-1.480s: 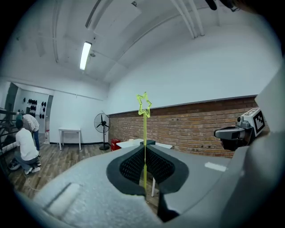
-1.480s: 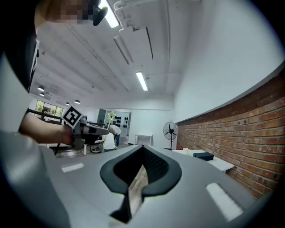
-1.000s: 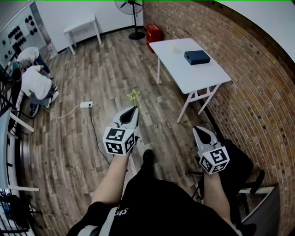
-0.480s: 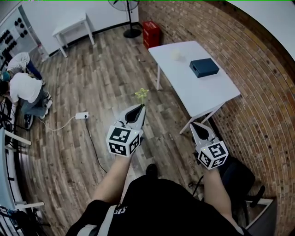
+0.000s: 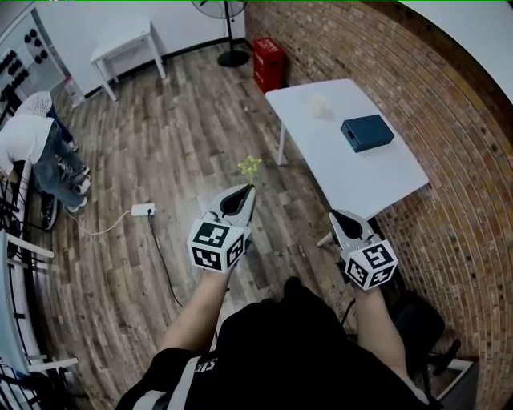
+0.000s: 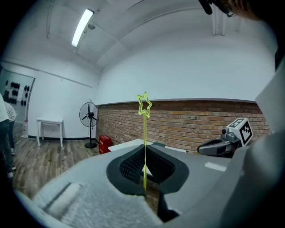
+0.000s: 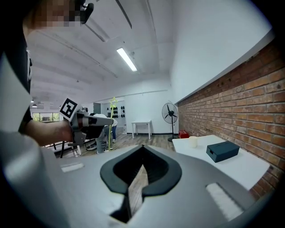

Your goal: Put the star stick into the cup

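Observation:
A thin yellow-green star stick [image 6: 144, 133] stands upright between the pads of my left gripper [image 6: 144, 153], which is shut on its lower part. In the head view its star [image 5: 250, 166] pokes out just past the left gripper [image 5: 249, 190], above the wooden floor. The small pale cup [image 5: 319, 105] stands on the far end of the white table [image 5: 361, 180], ahead and to the right; it also shows as a cup [image 7: 193, 141] in the right gripper view. My right gripper [image 5: 337, 216] is shut and holds nothing, near the table's near corner.
A dark blue box [image 5: 367, 132] lies on the table beside the cup. A brick wall [image 5: 433, 120] runs along the right. A fan [image 5: 225, 16], a red crate [image 5: 268, 62] and a small white table [image 5: 124, 44] stand at the back. People [image 5: 32, 144] and a power strip [image 5: 143, 210] are on the left.
The white table with the cup and box has shifted right and nearer in the head view. Both grippers keep their pose; the stick stays gripped.

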`<state>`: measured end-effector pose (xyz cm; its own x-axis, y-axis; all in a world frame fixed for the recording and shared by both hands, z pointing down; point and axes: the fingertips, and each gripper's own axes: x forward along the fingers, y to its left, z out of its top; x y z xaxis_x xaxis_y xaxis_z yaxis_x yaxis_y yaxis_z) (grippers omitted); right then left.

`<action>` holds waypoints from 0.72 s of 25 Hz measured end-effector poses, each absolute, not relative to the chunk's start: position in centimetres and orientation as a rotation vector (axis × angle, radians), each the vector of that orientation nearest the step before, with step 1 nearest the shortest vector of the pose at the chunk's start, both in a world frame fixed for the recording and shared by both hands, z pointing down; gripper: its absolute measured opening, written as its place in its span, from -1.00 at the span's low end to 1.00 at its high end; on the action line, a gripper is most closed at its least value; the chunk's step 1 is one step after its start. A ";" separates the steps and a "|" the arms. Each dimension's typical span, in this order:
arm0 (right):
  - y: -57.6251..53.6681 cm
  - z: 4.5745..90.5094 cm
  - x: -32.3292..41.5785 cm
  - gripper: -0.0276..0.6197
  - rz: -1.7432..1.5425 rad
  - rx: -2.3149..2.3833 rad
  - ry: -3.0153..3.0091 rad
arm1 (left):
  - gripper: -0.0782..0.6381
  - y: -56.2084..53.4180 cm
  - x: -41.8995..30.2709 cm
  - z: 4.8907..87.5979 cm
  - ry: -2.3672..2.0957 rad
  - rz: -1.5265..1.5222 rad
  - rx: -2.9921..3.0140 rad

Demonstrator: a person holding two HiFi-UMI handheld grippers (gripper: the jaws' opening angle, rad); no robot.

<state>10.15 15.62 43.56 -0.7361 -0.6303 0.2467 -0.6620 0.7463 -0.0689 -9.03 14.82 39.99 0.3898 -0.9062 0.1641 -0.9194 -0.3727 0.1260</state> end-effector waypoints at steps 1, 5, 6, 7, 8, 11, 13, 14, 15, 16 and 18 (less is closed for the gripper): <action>14.8 43.8 10.3 -0.91 0.238 1.029 -2.737 | -0.76 14.1 -9.1 40.2 -1.630 0.099 2.445; 10.1 45.0 10.3 -0.91 0.325 1.052 -2.751 | -0.76 10.7 -9.2 41.4 -1.631 0.124 2.428; 8.7 45.2 10.1 -0.91 0.343 1.050 -2.759 | -0.76 9.5 -9.2 41.7 -1.634 0.134 2.423; 7.2 45.4 9.8 -0.91 0.354 1.043 -2.767 | -0.76 8.3 -9.1 41.9 -1.636 0.141 2.419; 5.7 45.6 9.5 -0.91 0.361 1.033 -2.775 | -0.76 7.0 -9.1 42.1 -1.637 0.147 2.418; 0.7 46.3 8.5 -0.91 0.381 1.003 -2.788 | -0.76 2.5 -9.2 42.7 -1.643 0.161 2.409; -3.2 46.6 7.8 -0.91 0.392 0.984 -2.799 | -0.76 -1.1 -9.6 43.1 -1.654 0.175 2.396; -5.3 46.7 7.5 -0.91 0.393 0.977 -2.805 | -0.76 -3.2 -9.8 43.2 -1.656 0.186 2.392; -7.4 46.7 7.3 -0.91 0.394 0.972 -2.808 | -0.76 -5.4 -9.7 43.2 -1.653 0.198 2.393; -9.6 46.8 7.1 -0.91 0.400 0.969 -2.809 | -0.76 -7.5 -9.6 43.1 -1.645 0.210 2.395; -13.5 47.0 7.1 -0.91 0.419 0.967 -2.805 | -0.76 -11.4 -9.0 43.1 -1.620 0.227 2.400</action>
